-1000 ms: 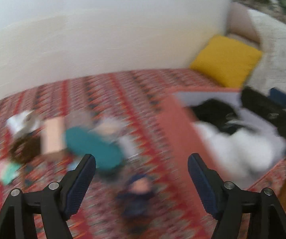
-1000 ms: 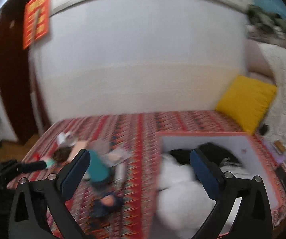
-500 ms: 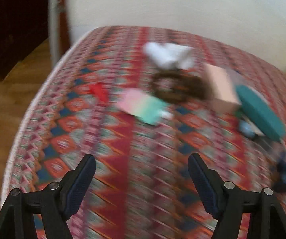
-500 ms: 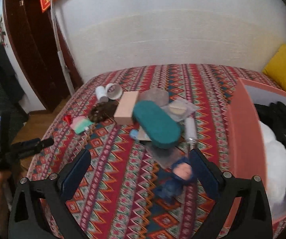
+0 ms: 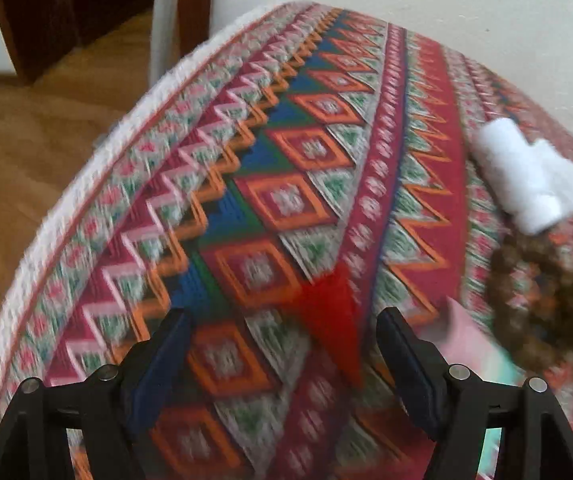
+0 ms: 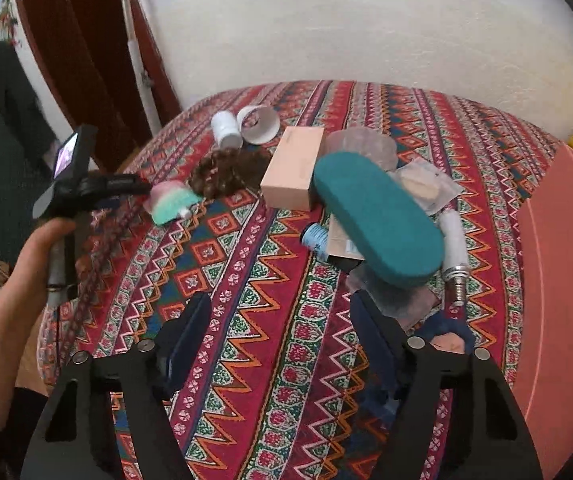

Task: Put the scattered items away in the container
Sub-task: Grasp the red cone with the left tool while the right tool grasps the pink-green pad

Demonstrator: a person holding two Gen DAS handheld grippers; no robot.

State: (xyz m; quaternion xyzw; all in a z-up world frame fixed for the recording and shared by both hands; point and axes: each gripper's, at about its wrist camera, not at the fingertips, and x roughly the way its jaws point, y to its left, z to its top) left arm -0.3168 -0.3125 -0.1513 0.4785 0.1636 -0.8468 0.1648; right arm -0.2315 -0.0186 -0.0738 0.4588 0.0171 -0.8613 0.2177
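1. At the left end of the bed [image 6: 278, 360], the left gripper [image 5: 282, 356] hung low with its jaws spread and nothing between them, a small red piece [image 5: 334, 320] lying on the cover right between its fingers; its placing suggested that piece was the one aimed at.
2. Nearer the middle, the right gripper [image 6: 282, 332] was likewise released and empty, held back above the woven zigzag cover.
3. The scattered items lay clustered beyond it: a teal oval case [image 6: 378, 216] with a felt-like skin propped over flat packets, a plain pink box [image 6: 294, 168], a brown hair scrunchie [image 6: 226, 172], a soft pink-and-green pouch [image 6: 170, 200], two white cylinders [image 6: 226, 128] and a doll [image 6: 446, 340] half hidden behind the right finger.
4. At the far right stood the container [image 6: 558, 260], its smooth salmon wall alone in view; its contents could not be seen.
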